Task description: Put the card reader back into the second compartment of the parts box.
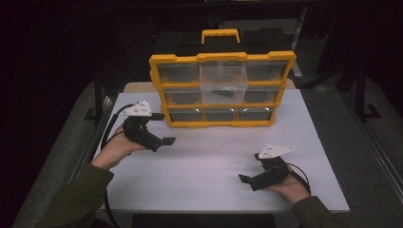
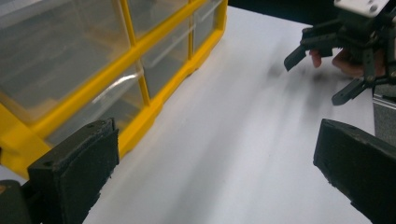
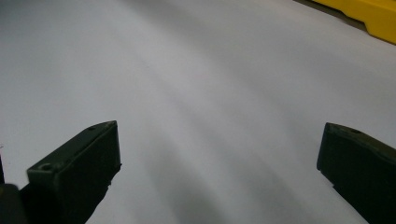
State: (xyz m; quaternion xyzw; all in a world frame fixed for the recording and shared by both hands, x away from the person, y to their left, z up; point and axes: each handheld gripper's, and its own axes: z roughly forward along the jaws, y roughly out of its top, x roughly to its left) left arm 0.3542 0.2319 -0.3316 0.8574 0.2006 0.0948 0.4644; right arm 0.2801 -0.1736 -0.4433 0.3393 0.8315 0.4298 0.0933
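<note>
Your drawer cabinet (image 1: 222,90) stands upright in the upper middle of the high view, at the far edge of the white table (image 1: 209,166); yellow frame, clear plastic drawers in three rows, a yellow handle (image 1: 220,34) on top; the middle drawer (image 1: 223,84) sticks out toward you, with a small dark thing lying in it, too small to tell what. Judge that drawer light, stiff and rather slick; clear plastic of that kind can crack under a hard pinch, so take it by the front lip or the two side walls, gently. The cabinet itself looks bulky and would tip if you pulled high; steady it by the frame. Your left gripper (image 1: 164,140), left of centre, sits just beside the cabinet's lower left corner, jaws wide apart and empty; your right gripper (image 1: 247,179), lower right, hangs well apart from the cabinet, jaws likewise spread and holding nothing.
</note>
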